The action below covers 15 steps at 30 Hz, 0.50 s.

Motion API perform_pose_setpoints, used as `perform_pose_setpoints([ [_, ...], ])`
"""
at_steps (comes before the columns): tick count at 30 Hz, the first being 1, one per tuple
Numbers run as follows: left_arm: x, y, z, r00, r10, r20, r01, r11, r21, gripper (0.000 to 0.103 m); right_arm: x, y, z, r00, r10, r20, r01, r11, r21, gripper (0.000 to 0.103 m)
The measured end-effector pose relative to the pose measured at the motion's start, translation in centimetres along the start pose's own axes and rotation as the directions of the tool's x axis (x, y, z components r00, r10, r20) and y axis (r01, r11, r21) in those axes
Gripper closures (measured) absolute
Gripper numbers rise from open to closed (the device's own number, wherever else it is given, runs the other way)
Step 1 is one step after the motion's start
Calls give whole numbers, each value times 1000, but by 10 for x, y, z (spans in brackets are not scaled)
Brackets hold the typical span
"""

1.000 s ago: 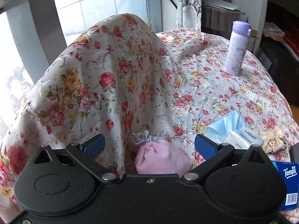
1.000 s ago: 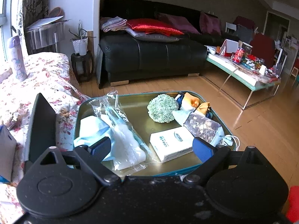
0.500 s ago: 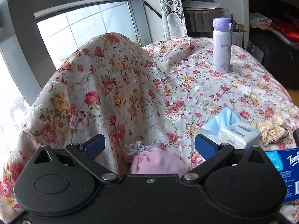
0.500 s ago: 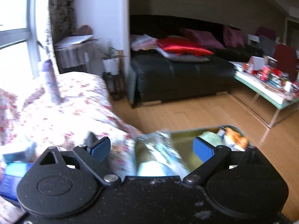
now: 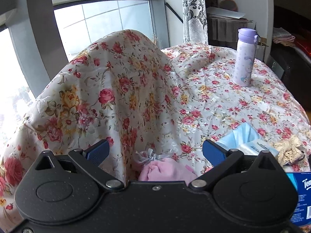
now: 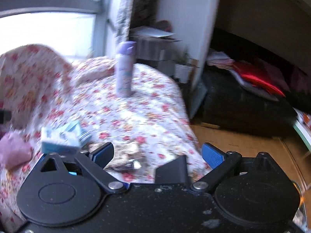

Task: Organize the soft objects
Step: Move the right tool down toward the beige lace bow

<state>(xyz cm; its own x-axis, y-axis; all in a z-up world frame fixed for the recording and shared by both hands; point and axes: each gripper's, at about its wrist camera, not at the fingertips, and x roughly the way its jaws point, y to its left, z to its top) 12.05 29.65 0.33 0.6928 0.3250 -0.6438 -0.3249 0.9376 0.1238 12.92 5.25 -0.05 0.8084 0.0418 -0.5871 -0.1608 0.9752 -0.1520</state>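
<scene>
A pink drawstring pouch lies on the floral cloth, low between the fingers of my open, empty left gripper. To its right lie a light-blue tissue pack, a cream lace piece and a blue Tempo box. The right wrist view is blurred: my right gripper is open and empty above the cloth. It shows the tissue pack, the pouch at far left, and the lace piece with a metal clip by the left finger.
A lilac bottle stands upright at the back of the floral-covered table; it also shows in the right wrist view. A tall cloth-covered hump rises at left. A black sofa and wood floor lie right.
My right gripper swung left, from over the metal tray of items to over the floral table. My left gripper tilted up slightly; the pouch sits lower between its fingers.
</scene>
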Motion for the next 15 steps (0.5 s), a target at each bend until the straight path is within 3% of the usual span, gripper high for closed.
perform_pose_setpoints([
  [6,5,-1,-1,999,30,13,-30,1000,-10,4,34,39,13,999,40,-27,-44,987,-152,6],
  [15,9,1,-2,998,56,23,-55,998,-37,4,81,73,21,989,63,-136,-98,958,-269,6],
])
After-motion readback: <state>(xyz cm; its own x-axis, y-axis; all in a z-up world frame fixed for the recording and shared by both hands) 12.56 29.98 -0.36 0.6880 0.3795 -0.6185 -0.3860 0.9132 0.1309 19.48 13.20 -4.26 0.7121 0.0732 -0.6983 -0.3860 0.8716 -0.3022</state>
